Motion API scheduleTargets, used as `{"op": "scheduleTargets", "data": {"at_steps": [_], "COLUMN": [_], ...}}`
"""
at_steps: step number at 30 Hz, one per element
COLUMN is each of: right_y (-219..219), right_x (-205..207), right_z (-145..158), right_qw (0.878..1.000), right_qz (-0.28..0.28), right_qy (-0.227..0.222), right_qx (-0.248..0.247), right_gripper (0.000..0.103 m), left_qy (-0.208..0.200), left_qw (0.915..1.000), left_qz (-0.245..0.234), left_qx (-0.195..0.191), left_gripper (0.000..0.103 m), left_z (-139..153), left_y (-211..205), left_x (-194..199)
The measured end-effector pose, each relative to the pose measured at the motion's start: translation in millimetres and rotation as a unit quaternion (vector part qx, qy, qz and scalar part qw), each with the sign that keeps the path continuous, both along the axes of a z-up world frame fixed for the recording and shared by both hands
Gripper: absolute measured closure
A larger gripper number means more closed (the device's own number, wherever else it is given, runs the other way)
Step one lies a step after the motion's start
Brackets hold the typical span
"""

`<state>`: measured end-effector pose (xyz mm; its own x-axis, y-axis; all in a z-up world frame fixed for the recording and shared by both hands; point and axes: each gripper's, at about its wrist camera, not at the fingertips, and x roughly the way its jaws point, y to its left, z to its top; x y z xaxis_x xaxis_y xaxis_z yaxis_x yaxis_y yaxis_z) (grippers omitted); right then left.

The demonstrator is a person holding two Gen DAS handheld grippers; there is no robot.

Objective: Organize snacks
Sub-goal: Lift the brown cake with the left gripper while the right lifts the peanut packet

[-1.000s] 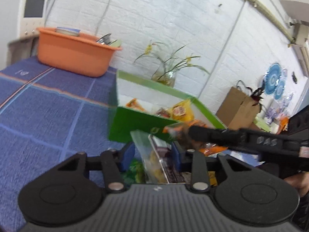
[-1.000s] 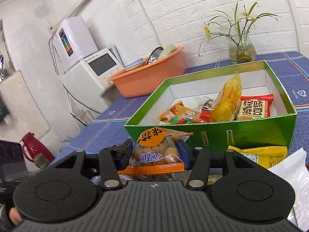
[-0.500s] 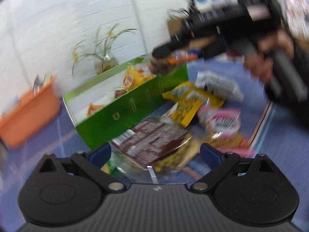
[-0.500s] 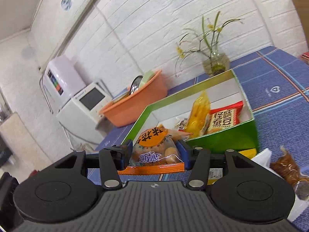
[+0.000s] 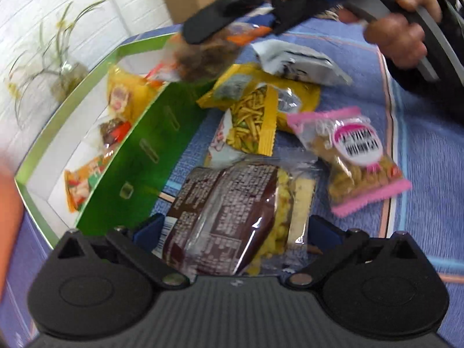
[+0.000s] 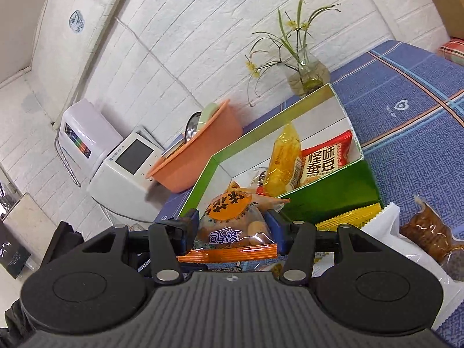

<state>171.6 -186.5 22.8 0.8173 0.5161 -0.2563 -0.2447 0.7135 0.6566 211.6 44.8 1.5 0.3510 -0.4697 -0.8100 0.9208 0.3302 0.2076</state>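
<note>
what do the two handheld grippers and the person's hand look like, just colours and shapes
The left gripper and the right gripper match: black plastic, a ribbed grey centre plate, two round black discs either side, silver pivot pins and blue pads on the jaws. The person's hand is bare; its sleeve is not clear.

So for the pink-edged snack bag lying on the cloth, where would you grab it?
Take the pink-edged bag by its crimped lower seam, approaching from the open cloth on its right. The seam is flat and thin; the bulging middle is loose contents, and other packets crowd its left.
</note>
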Motion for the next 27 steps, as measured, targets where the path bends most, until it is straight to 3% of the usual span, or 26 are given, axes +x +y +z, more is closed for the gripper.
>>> {"op": "scheduleTargets", "data": {"at_steps": [3, 7, 11, 14, 16, 19, 24, 27], "right_y": [-3.1, -4.7, -0.1, 2.7, 2.9, 0.2, -7.6, -6.9], "right_x": [0.8, 2.7, 2.6, 3.0, 3.2, 3.0, 0.8, -0.2], "right_z": [-2.2, -4.5, -4.3, -4.2, -4.4, -5.0, -3.9, -2.6], "right_qw": [1.0, 1.0, 0.999, 0.999, 0.999, 0.999, 0.999, 0.999], "right_qz": [-0.005, 0.004, 0.021, 0.027, 0.027, 0.021, 0.015, 0.016], "right_qy": [0.005, 0.013, 0.015, 0.016, 0.017, 0.018, 0.009, 0.006], "right_qx": [0.002, 0.017, 0.025, 0.027, 0.028, 0.031, 0.05, 0.05], "right_gripper": [0.017, 0.016, 0.016, 0.016, 0.016, 0.015, 0.015, 0.016], "left_qy": [0.011, 0.094, 0.132, 0.147, 0.137, 0.097, 0.063, 0.073], "left_qw": [0.9993, 0.9899, 0.9829, 0.9764, 0.975, 0.9763, 0.9754, 0.9695], "left_qz": [0.021, 0.039, 0.035, 0.076, 0.13, 0.187, 0.206, 0.228], "left_qx": [-0.03, -0.1, -0.123, -0.139, -0.118, -0.05, -0.048, -0.052], "left_gripper": [0.006, 0.005, 0.003, 0.0, 0.0, 0.0, 0.0, 0.0], "left_z": [-0.5, 7.4, 8.8, 8.6, 6.5, -3.3, -0.7, 2.6], "left_y": [9.8, 34.5, 46.8, 41.6, 31.3, 7.5, -6.4, -6.6], "left_x": [-7.1, -12.8, -29.2, -29.0, -25.9, -23.2, -36.1, -36.0]}}
